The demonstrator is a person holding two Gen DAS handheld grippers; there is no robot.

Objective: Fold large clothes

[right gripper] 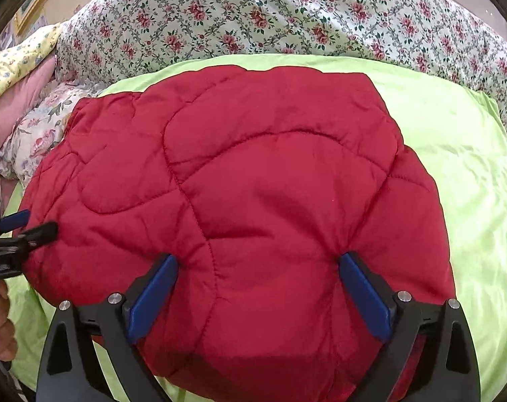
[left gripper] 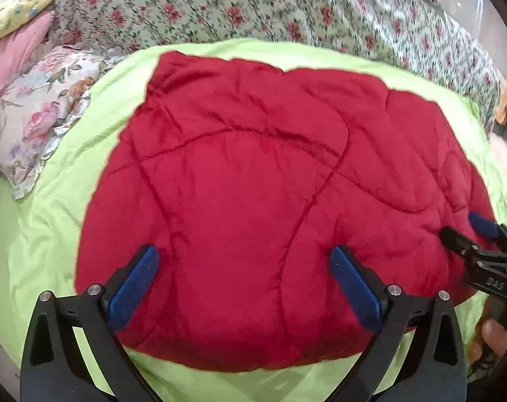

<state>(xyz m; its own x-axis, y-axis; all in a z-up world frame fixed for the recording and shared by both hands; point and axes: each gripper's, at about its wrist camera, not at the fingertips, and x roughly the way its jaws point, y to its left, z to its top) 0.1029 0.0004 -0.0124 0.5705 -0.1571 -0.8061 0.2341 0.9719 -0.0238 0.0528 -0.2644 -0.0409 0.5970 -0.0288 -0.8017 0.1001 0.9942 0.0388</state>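
On a green sheet [right gripper: 461, 167] spread over a bed lies a red quilted jacket [right gripper: 240, 181], already folded into a compact puffy bundle; a last tidy or fold may remain. Both claws stand wide open, pressing down on its near edge without gripping: left claw [left gripper: 245, 258] toward the bundle's left, right claw [right gripper: 256, 264] toward its right. Only the left view shows the floral pillow [left gripper: 35, 117] clearly; the right view shows more bare sheet at right.
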